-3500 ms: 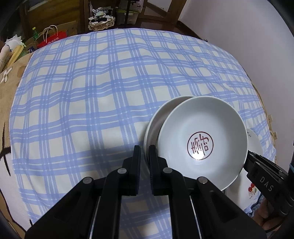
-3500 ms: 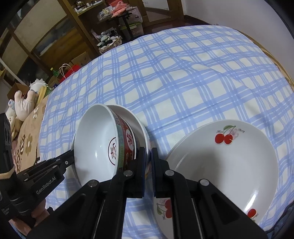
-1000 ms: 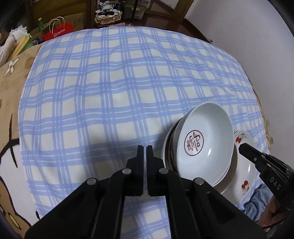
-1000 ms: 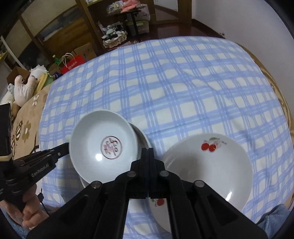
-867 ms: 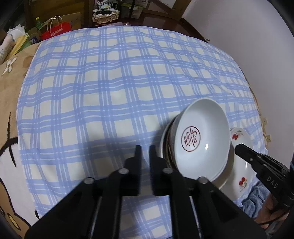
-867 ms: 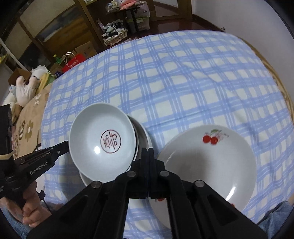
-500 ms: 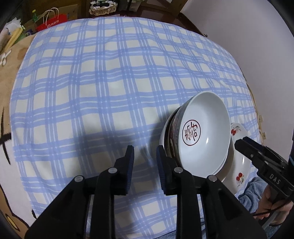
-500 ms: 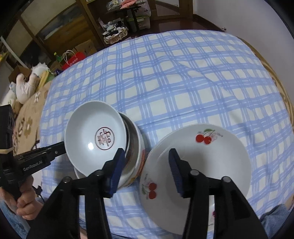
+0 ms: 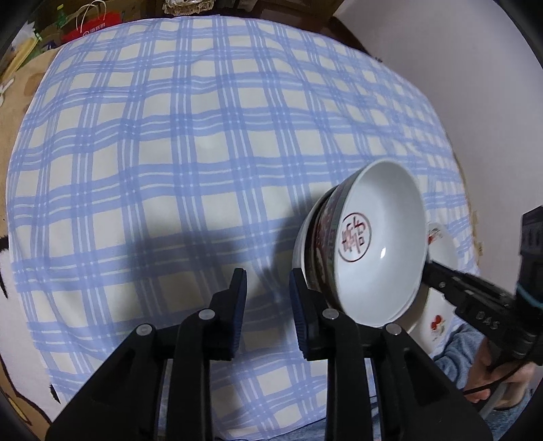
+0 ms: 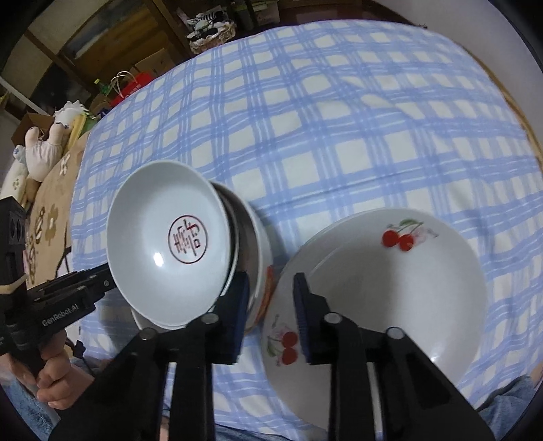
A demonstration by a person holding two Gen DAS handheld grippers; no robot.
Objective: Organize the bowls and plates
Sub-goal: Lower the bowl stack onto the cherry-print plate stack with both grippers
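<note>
1. resting on the blue checked cloth [image 10: 339, 112]: a white bowl with a red seal [image 10: 169, 244], nested in a stack of bowls [image 10: 253, 244], tilting on it.
2. lying just beside that stack, toward the right gripper's side: a cherry plate [image 10: 390, 281], flat on the cloth.
3. hovering with fingers parted and empty: left gripper [image 9: 266, 288], over bare cloth, its right finger just beside the stack's wall.
4. having just been narrowing, gripping nothing: right gripper [image 10: 271, 291], jaws apart, poised over the gap between stack and plate rim.
5. showing at the far edge: a stuffed toy [image 10: 44, 149] and a red bag [image 9: 91, 29].
</note>
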